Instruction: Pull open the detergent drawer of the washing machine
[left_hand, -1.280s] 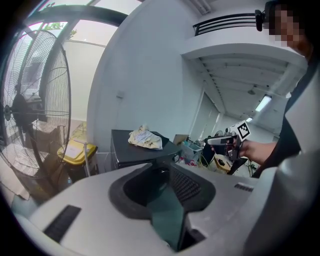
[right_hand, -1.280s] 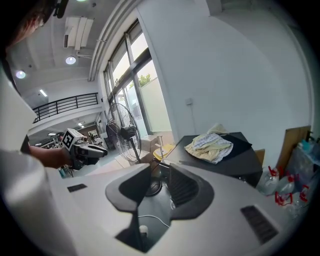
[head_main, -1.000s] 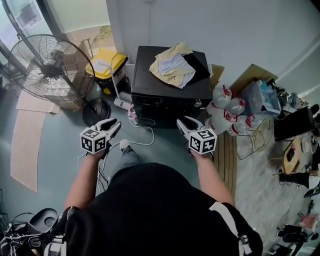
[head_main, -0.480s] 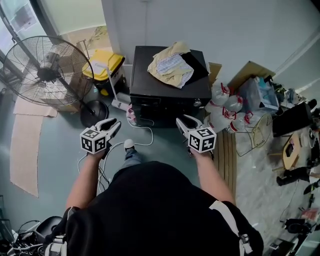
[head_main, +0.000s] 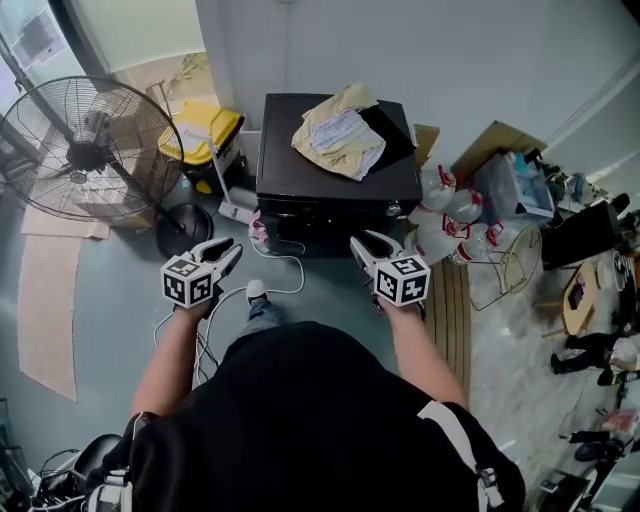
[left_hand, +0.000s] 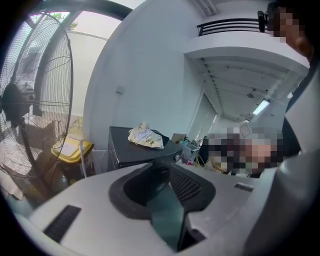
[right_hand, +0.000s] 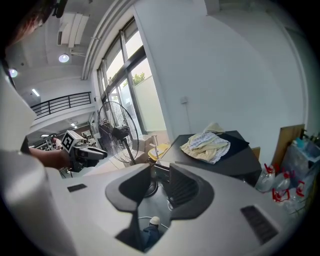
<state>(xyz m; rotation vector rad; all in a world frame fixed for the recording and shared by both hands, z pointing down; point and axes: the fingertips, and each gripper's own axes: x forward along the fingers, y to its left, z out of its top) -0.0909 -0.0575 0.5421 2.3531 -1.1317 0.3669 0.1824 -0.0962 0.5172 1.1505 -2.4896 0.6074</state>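
- Against the white wall, head view: one black washing machine (head_main: 338, 170), top and dark front face showing. The detergent drawer cannot be made out on that front in any view.
- On the machine's top: one heap of pale yellow and white cloths (head_main: 338, 130), towards the back.
- Left gripper (head_main: 228, 250), one: jaws apart, nothing between them, held above the floor and well short of the machine. Its own view looks through the gap at the machine's front.
- Right gripper (head_main: 368, 243), one: jaws likewise spread and empty, near the machine's right front corner but not touching it.
- Head view only: the person's dark top, both forearms, one shoe (head_main: 256, 290), a white cable (head_main: 285, 272) on the floor, and a wire basket (head_main: 512, 265).
- Right gripper view only: the left gripper seen from the side, plus tall windows and a railing.
- Left gripper view only: a ceiling light strip and a balcony edge.
- One pedestal fan (head_main: 75, 150) stands left of the machine.
- One yellow-lidded bin (head_main: 200, 135) sits between fan and machine.
- Clear bags with red ties (head_main: 450, 215) are clustered at the machine's right; their number is unclear.
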